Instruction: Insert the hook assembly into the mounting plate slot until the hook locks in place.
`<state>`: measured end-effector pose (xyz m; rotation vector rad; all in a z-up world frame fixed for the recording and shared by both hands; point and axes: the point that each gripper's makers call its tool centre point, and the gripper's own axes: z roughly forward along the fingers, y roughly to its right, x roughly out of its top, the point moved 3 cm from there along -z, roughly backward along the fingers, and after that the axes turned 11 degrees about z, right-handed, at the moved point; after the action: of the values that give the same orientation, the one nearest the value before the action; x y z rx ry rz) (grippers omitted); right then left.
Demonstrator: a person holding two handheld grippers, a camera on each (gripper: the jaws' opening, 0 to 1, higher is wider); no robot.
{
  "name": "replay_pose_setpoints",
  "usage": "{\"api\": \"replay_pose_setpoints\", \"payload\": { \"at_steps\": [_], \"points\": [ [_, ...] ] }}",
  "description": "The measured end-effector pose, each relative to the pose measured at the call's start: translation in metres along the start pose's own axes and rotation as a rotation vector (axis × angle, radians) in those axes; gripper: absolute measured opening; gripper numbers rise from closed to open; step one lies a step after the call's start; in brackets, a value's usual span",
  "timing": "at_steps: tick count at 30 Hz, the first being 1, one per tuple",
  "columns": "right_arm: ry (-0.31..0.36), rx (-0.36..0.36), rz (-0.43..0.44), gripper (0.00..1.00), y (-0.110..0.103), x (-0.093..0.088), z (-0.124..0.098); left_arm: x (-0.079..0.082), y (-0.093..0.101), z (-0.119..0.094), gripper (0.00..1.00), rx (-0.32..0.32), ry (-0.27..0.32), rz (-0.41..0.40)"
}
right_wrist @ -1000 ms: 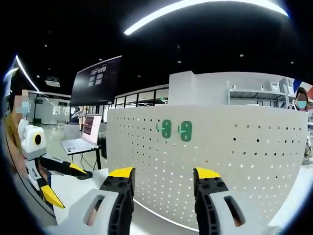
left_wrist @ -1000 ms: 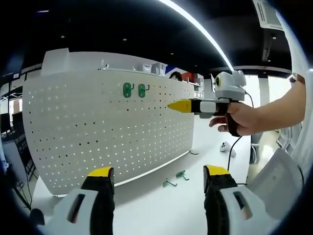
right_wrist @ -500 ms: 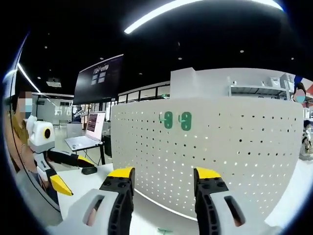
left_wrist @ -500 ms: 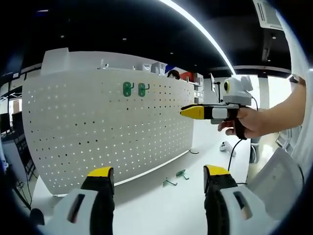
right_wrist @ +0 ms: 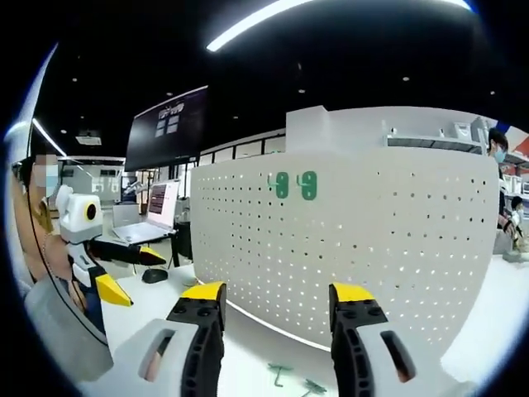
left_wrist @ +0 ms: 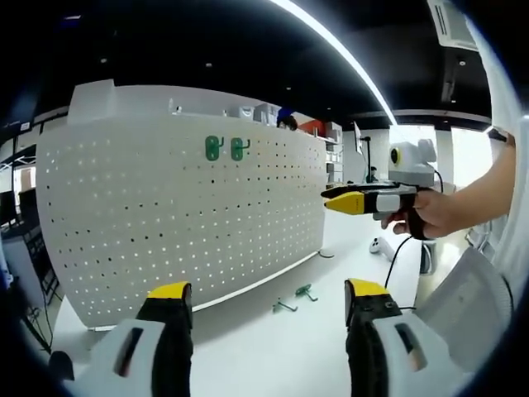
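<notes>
Two hooks (left_wrist: 226,149) hang upper centre on the pegboard (left_wrist: 182,215); two hooks (left_wrist: 295,298) lie on the table (left_wrist: 264,356). We hold both grippers (left_wrist: 264,314) (right_wrist: 277,318) open, empty.

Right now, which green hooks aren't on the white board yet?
The two loose green hooks lying on the table at the foot of the pegboard. The other two green hooks hang side by side high on it.

One white pegboard mounting plate (left_wrist: 182,223) stands on the table. Two green hooks hang on it side by side, one (left_wrist: 214,149) just beside the other (left_wrist: 238,150). Two more green hooks lie loose on the table, one (left_wrist: 285,307) near the other (left_wrist: 307,292).
</notes>
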<state>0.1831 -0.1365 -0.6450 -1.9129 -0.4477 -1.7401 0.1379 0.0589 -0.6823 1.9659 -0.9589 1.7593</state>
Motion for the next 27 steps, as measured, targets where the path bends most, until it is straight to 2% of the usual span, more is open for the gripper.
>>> {"api": "replay_pose_setpoints", "payload": {
  "at_steps": [15,27],
  "points": [
    [-0.047,-0.017,0.009,0.53,0.008,-0.023,-0.029,-0.008,-0.002,-0.005,0.78,-0.003,-0.017,-0.003],
    [-0.087,-0.024,0.019,0.54,0.007,-0.041,-0.048,-0.020,-0.004,-0.017,0.78,-0.001,-0.042,-0.006]
  ]
}}
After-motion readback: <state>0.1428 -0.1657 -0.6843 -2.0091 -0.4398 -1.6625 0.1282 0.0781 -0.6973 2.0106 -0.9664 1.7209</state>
